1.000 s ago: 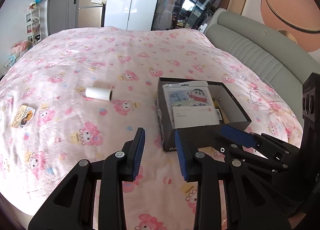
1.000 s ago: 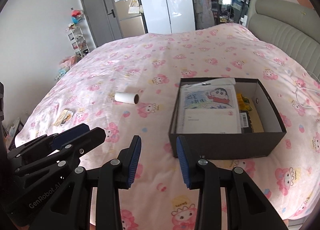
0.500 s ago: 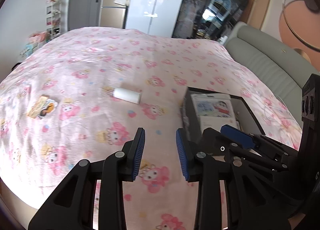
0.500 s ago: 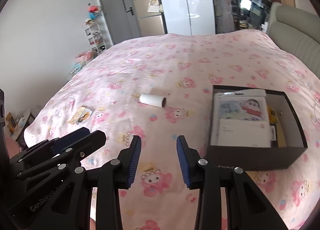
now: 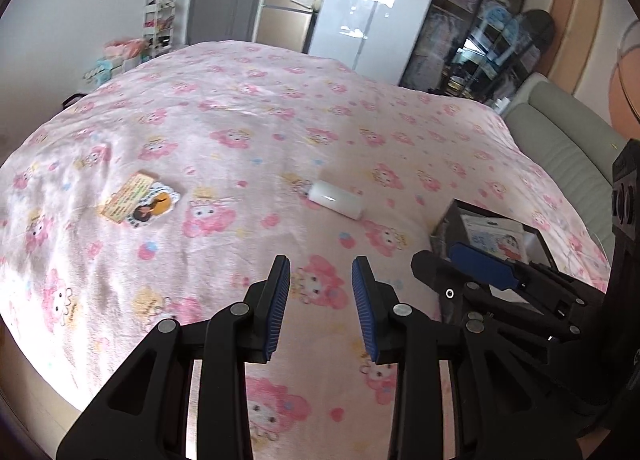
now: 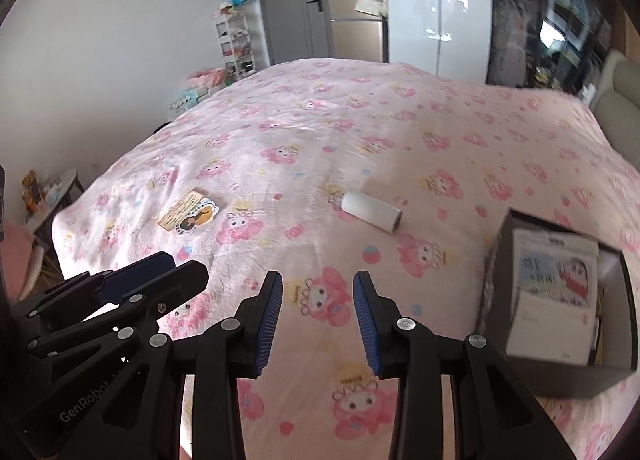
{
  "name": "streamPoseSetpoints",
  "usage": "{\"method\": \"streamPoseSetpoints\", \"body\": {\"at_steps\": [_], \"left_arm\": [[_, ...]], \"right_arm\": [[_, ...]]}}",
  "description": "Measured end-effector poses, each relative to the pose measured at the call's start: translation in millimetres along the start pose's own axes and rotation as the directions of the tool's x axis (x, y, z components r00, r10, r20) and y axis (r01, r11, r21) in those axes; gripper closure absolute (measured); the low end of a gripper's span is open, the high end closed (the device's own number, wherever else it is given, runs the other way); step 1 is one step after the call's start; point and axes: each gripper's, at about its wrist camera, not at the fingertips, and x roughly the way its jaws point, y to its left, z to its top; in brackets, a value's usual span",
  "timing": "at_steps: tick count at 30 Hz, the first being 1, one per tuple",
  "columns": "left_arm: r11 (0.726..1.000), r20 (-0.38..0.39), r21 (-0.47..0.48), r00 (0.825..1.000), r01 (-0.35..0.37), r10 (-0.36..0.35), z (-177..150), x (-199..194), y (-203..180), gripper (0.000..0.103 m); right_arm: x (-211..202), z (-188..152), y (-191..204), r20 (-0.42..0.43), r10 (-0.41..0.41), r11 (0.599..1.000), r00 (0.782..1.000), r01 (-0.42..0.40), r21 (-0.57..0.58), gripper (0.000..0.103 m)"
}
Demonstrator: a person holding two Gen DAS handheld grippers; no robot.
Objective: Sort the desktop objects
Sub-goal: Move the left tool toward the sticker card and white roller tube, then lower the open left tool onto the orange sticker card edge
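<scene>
Currently catalogued, by item.

Change since a second ago: both views have swung away from the box [image 6: 560,300] toward the left part of the bed [image 6: 360,119]. The box, then central in both views, now sits at the right edge; the roll [image 6: 370,211] and the sticker card [image 6: 188,211] have come toward the middle. Judgement: the box stage seems finished for now, and the next pick is being lined up among the two loose things.

Left gripper [image 5: 320,296]: jaws parted to a moderate gap, blue pads facing each other, nothing between them, touching nothing; held above the blanket.

Right gripper [image 6: 318,304]: jaws parted about the same, empty, also clear of the blanket. Each gripper shows at the edge of the other's view, so the two are held side by side.

Roll, white, lying on its side on the blanket, ahead of both grippers and slightly right, apart from the box.

Sticker card, flat on the blanket, well left of the roll, nearer the left side of the bed.

Box, dark, open-topped, on the bed at right; holds a printed cartoon packet [image 6: 556,280] and other small things too hidden to name.

Remaining, as judged: roll and sticker card not yet sorted.
</scene>
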Motion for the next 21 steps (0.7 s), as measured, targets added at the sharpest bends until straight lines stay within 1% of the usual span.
{"method": "streamPoseSetpoints", "body": {"at_steps": [5, 7, 10, 13, 16, 19, 21], "left_arm": [[0.994, 0.015, -0.055, 0.996, -0.09, 0.091, 5.6, 11.8, 52.3, 0.071], [0.991, 0.006, -0.082, 0.994, -0.104, 0.105, 9.0, 20.5, 77.4, 0.071], [0.986, -0.003, -0.118, 0.993, -0.119, 0.119, 12.6, 33.4, 111.3, 0.071], [0.977, -0.026, -0.15, 0.989, -0.149, 0.146, 13.0, 53.2, 146.0, 0.071], [0.962, -0.047, -0.167, 0.976, -0.216, 0.211, 7.7, 73.1, 176.7, 0.071], [0.948, -0.079, -0.218, 0.973, -0.231, 0.219, 1.3, 90.8, 204.0, 0.071], [0.941, -0.098, -0.243, 0.971, -0.234, 0.216, 0.8, 103.4, 222.3, 0.071]], "right_arm": [[42.6, 19.5, 46.1, -0.038, 0.03, 0.995, 0.999, -0.034, -0.089, 0.07], [61.6, 24.7, 62.6, -0.055, 0.054, 0.993, 0.997, -0.06, -0.106, 0.07], [90.7, 31.0, 83.4, -0.094, 0.102, 0.989, 0.99, -0.111, -0.101, 0.07], [120.7, 34.1, 104.6, -0.129, 0.126, 0.985, 0.984, -0.139, -0.104, 0.07], [158.8, 35.9, 123.9, -0.192, 0.174, 0.978, 0.966, -0.192, -0.078, 0.07], [196.8, 29.6, 135.9, -0.283, 0.198, 0.977, 0.939, -0.214, -0.027, 0.07], [208.0, 29.0, 142.4, -0.266, 0.184, 0.98, 0.946, -0.199, -0.03, 0.07]]}}
